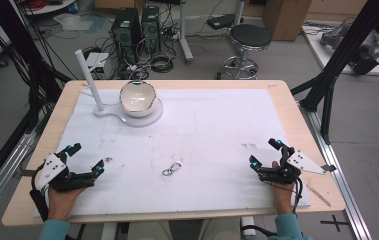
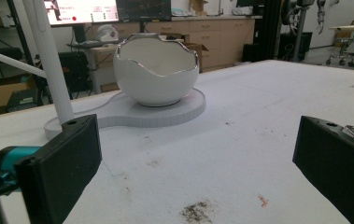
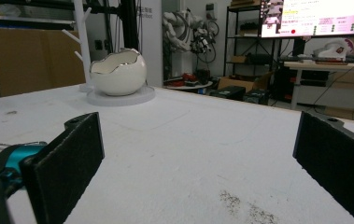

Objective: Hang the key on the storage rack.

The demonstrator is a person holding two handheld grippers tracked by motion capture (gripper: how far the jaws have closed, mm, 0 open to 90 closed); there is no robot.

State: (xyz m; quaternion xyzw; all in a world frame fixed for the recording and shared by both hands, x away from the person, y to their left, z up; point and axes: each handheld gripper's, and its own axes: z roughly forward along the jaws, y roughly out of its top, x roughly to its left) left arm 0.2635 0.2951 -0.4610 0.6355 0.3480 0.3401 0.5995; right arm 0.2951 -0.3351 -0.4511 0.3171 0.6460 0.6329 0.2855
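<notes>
A: Where does the left gripper (image 1: 84, 159) rest?

B: Near the front left corner of the desk (image 1: 37, 197), on the white mat (image 1: 217, 125). Its jaws stand wide apart with nothing between them; the left gripper view shows bare mat in the gap.

A: And the right gripper (image 1: 265, 152)?

B: Near the front right corner, also on the mat. Its jaws are likewise spread, empty. A hand (image 1: 282, 195) holds it from the front edge.

A: Where is the carabiner (image 1: 171, 168)?

B: It lies flat on the mat, roughly midway between the two grippers, toward the front edge and well apart from both. In the right gripper view it shows at the far left, beyond the left jaw.

A: What else stands on the desk?

B: A white egg-shaped bowl (image 1: 137, 98) with a jagged silver rim sits upright on a round white base (image 1: 147, 119) toward the rear edge, left of centre. A white post (image 1: 89, 82) rises from the same base, just to the bowl's left, with short pegs branching off it.
</notes>
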